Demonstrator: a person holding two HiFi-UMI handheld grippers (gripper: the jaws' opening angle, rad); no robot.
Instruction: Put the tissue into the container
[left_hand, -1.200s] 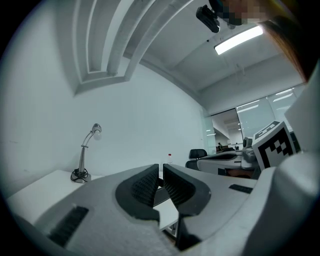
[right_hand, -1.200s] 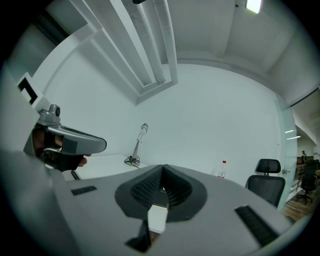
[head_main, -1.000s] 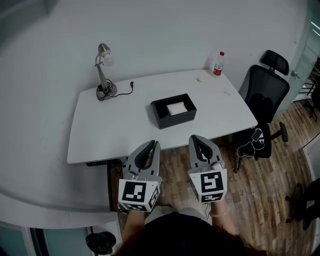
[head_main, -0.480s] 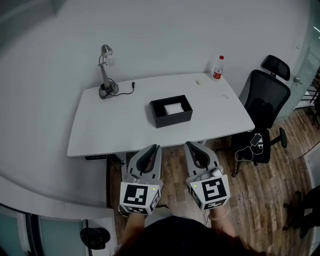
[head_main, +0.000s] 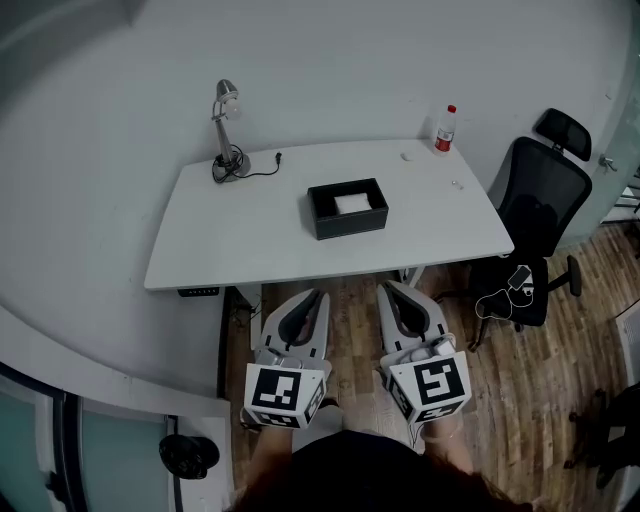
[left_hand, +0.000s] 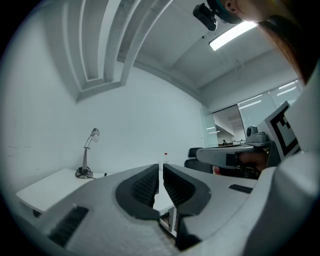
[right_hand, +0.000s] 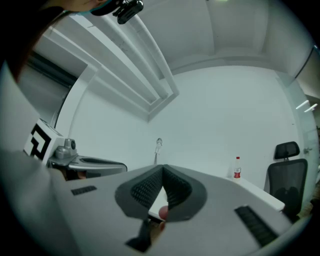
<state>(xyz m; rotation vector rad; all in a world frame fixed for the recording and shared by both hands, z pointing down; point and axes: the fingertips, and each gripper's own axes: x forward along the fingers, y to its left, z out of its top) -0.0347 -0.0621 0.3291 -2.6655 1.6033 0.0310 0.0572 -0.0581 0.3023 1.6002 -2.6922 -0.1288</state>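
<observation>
A black rectangular container (head_main: 322, 212) stands in the middle of the white table (head_main: 250, 240). A white tissue (head_main: 350, 203) lies inside it. Both grippers are held close to the person's body, in front of the table's near edge and over the wooden floor. My left gripper (head_main: 307, 297) points toward the table with its jaws together and nothing between them; the left gripper view shows only a thin slit between them (left_hand: 160, 170). My right gripper (head_main: 393, 290) sits beside it, also shut and empty, its pads meeting at the tips (right_hand: 163, 172).
A desk lamp (head_main: 228, 130) with its cable stands at the table's far left corner. A red-capped bottle (head_main: 445, 130) is at the far right corner, with two small white bits (head_main: 406, 156) nearby. A black office chair (head_main: 545, 200) stands right of the table.
The table and container have drifted farther from the grippers as the view pulled back. Both grippers stayed shut, low near the body.
</observation>
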